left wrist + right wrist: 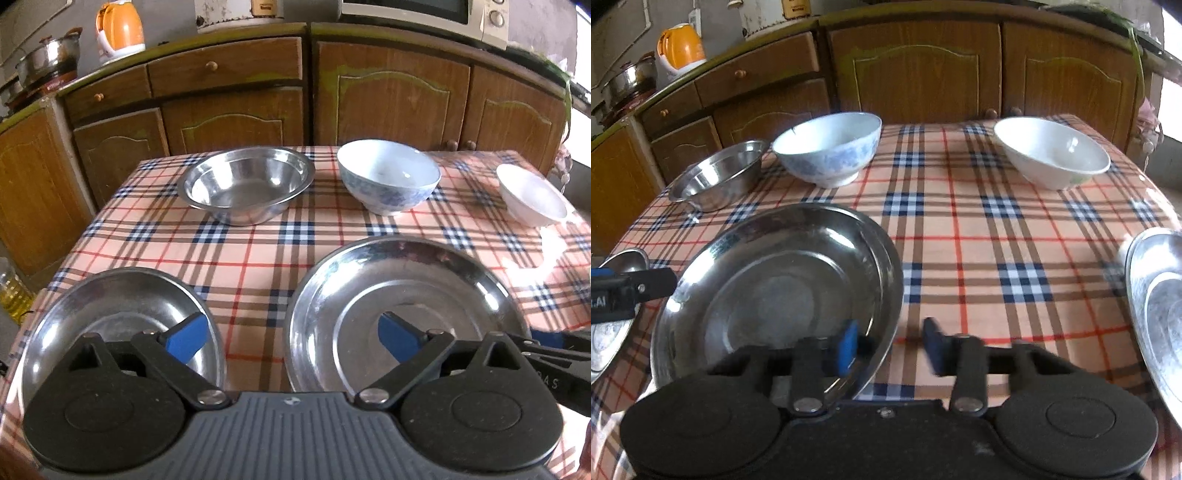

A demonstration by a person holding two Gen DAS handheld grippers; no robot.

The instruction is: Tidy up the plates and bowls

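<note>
Right claw (890,345) straddles plate (775,288) rim, pads not touching; bare counter (997,295) to its right. Left claw (293,338) gapes empty, marked ".AI".

We see a table under a plaid cloth (960,236); on it: steel bowl (245,182), blue-patterned bowl (388,177), white bowl (1051,157), two steel plates (402,314) (122,321), apparently a third (1156,310).

We can only make out ".AI" in white on the black left gripper (613,295), and "AS" on the black right gripper (554,382).
</note>
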